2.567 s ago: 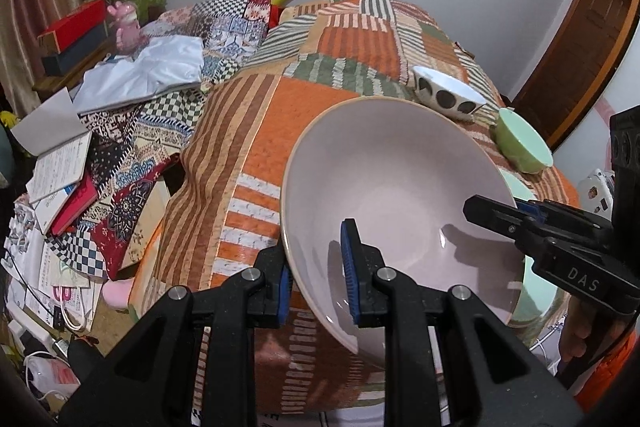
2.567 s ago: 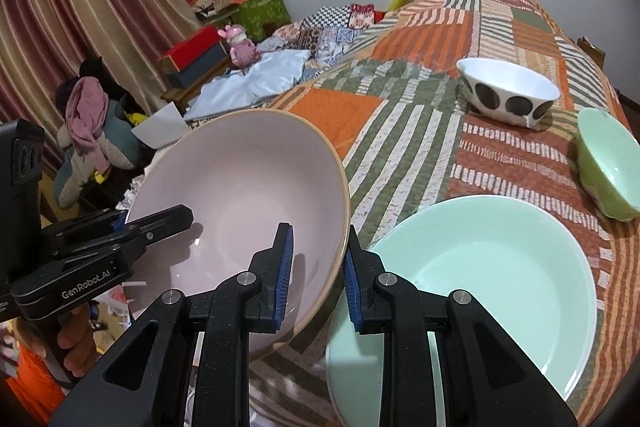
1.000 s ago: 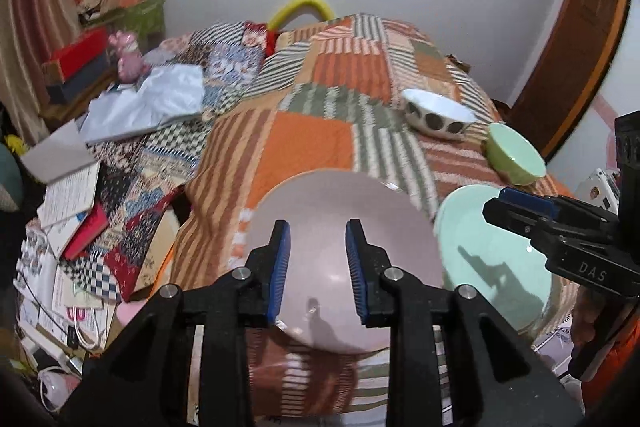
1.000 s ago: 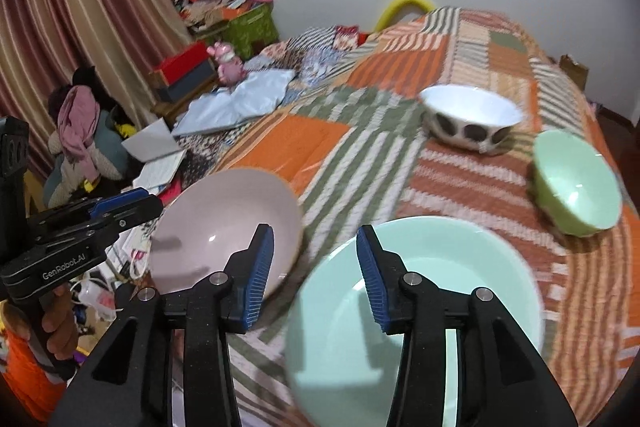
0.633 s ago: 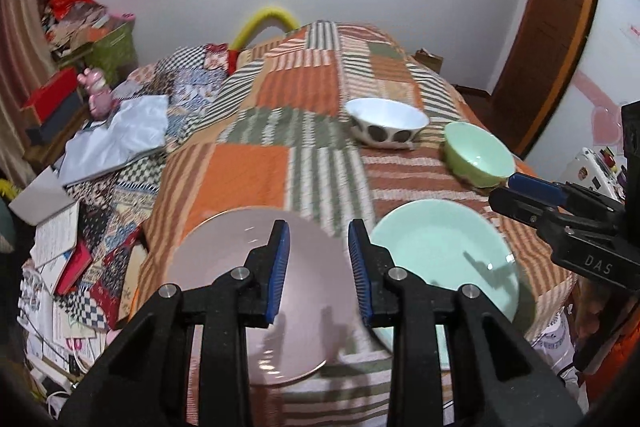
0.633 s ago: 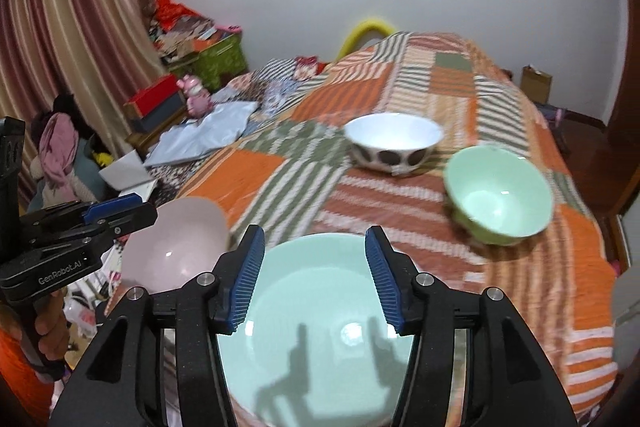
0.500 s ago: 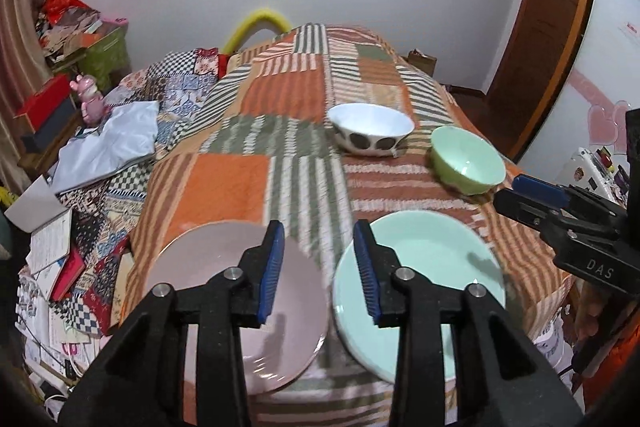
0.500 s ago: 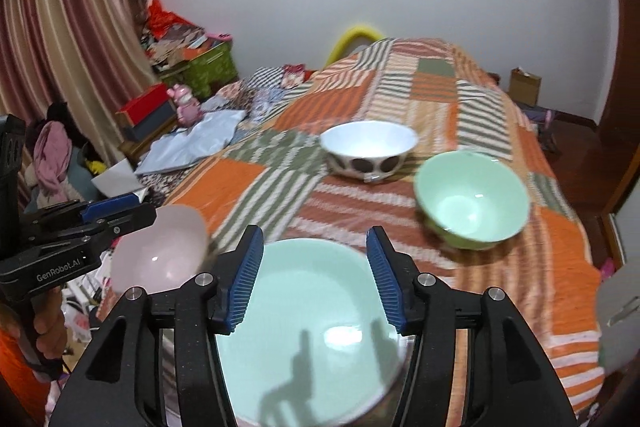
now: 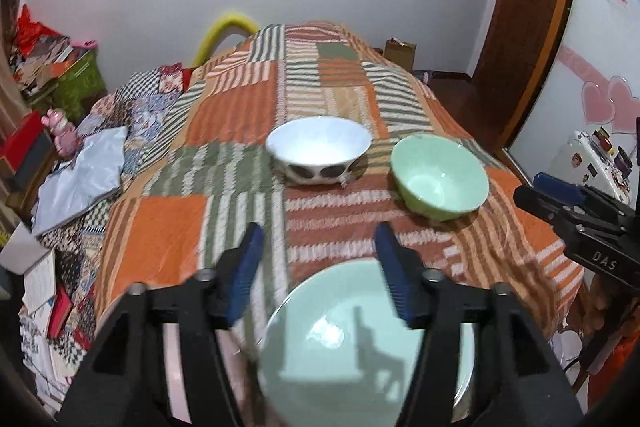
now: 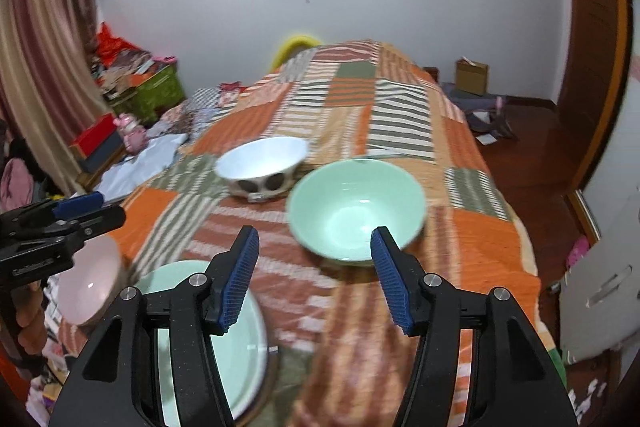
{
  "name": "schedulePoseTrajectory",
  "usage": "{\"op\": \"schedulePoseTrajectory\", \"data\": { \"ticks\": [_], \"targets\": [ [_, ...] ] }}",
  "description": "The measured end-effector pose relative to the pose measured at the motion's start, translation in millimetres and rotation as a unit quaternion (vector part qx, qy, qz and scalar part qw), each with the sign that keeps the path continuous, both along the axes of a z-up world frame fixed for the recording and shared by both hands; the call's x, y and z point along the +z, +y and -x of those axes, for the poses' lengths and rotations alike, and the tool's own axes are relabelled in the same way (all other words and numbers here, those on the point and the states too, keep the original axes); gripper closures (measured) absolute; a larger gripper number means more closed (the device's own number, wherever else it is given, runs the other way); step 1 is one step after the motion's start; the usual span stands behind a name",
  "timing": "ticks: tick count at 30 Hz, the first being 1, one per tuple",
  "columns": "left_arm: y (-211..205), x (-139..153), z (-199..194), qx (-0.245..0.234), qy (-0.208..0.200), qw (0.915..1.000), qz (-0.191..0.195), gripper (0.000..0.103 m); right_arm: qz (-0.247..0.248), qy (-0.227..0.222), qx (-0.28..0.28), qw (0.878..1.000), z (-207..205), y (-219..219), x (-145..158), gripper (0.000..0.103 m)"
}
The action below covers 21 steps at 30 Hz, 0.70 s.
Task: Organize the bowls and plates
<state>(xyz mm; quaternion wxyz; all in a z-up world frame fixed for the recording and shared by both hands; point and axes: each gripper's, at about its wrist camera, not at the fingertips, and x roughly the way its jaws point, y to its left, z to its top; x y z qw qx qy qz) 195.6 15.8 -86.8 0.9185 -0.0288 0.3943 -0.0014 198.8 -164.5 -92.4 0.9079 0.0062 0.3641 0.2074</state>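
The left tool (image 9: 318, 263) stood with its blue pads apart and nothing between them, its jaws having just been opening, low in the centre of the left wrist view over the striped patchwork quilt (image 9: 236, 107) on the bed. Just below it, at the bottom centre, lay the pale green plate (image 9: 320, 343), and a sliver of the pink plate (image 9: 176, 355) showed at its left behind the tool's black arm. The right tool (image 10: 314, 271) was likewise apart and empty (its jaws had widened only slightly), low in the centre of the right wrist view. Directly above its gap sat the green bowl (image 10: 356, 207), with the white spotted bowl (image 10: 262, 167) just beside it to the upper left; whether the two touched was unclear in the blur. In that view the pale green plate sat at lower left and the pink plate at the left edge, near a hand (image 10: 28, 323) gripping the other tool's handle.
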Motion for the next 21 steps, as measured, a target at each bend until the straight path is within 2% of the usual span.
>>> {"op": "schedulePoseTrajectory", "data": {
  "ticks": [5,10,17,21],
  "targets": [
    [-23.2,-10.5,-35.2,-0.022,0.012,0.9997,-0.005,0.036,-0.009,0.018,-0.028,0.999,-18.7,-25.1,-13.2,0.048],
    [-40.9,-30.5,-68.7,-0.041,0.039,0.9983,0.010,0.035,-0.006,0.042,-0.044,0.998,-45.4,-39.3,-32.7,0.048],
    [-63.8,-55.1,-104.2,-0.065,0.074,0.9951,0.009,0.035,-0.005,0.080,-0.041,0.996,-79.0,-43.2,-57.7,0.049],
    [-68.2,-64.3,-117.8,-0.069,0.080,0.9943,0.013,0.035,-0.012,0.099,-0.026,0.995,-92.4,-42.2,-65.1,0.060]
  ]
}}
